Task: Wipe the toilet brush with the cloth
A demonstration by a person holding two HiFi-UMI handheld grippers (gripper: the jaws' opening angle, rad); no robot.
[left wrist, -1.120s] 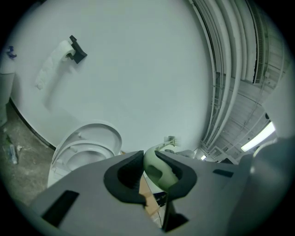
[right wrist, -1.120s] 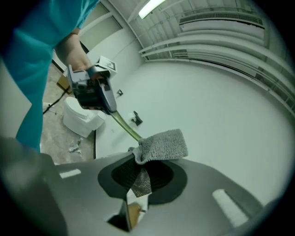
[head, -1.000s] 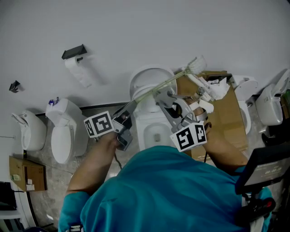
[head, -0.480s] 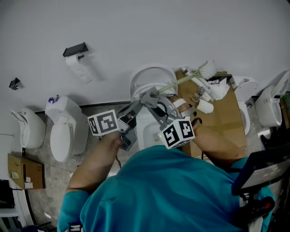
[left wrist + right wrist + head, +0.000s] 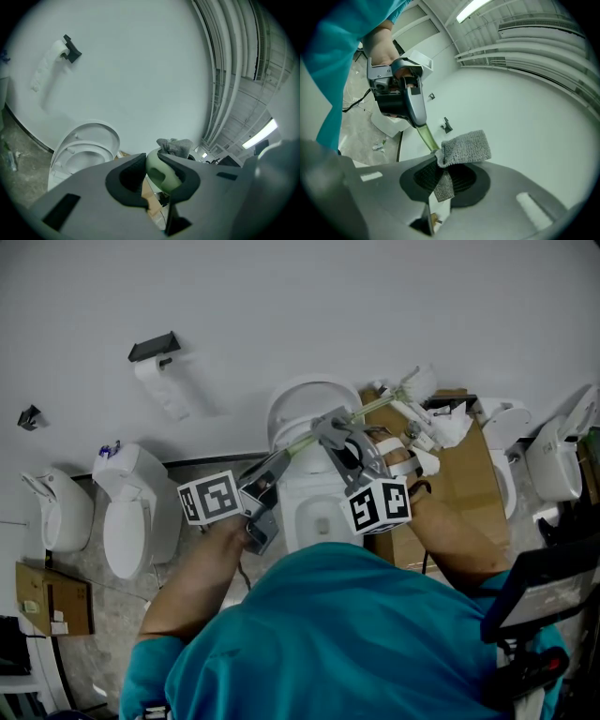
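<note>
The wiping is judged to be under way rather than finished. The toilet brush [image 5: 364,410] is held out nearly level above the open toilet [image 5: 309,401], with a cardboard box [image 5: 473,470] just beside it. Its rounded handle end [image 5: 158,171] is clamped between the narrow-set jaws of the left gripper [image 5: 279,456], the dark pads pressing on either side of it.

The grey cloth [image 5: 465,147] is pinched in the closed jaws of the right gripper [image 5: 443,180] and is folded against the brush's shaft. In the head view the cloth [image 5: 331,427] sits on the part of the shaft nearer the handle. The stretch running up to the bristle head [image 5: 413,383] is left uncovered. That stretch, and the head itself, are taken to be what remains to be wiped.

The brush is seen as a slim, pale green, slightly translucent rod with a white tufted head at the far end. No dirt or wetness can be made out on it, though at this size and in this light that may simply not show. The cloth looks like a coarse-knit rag, bunched at the jaws with one flap standing free.
</note>
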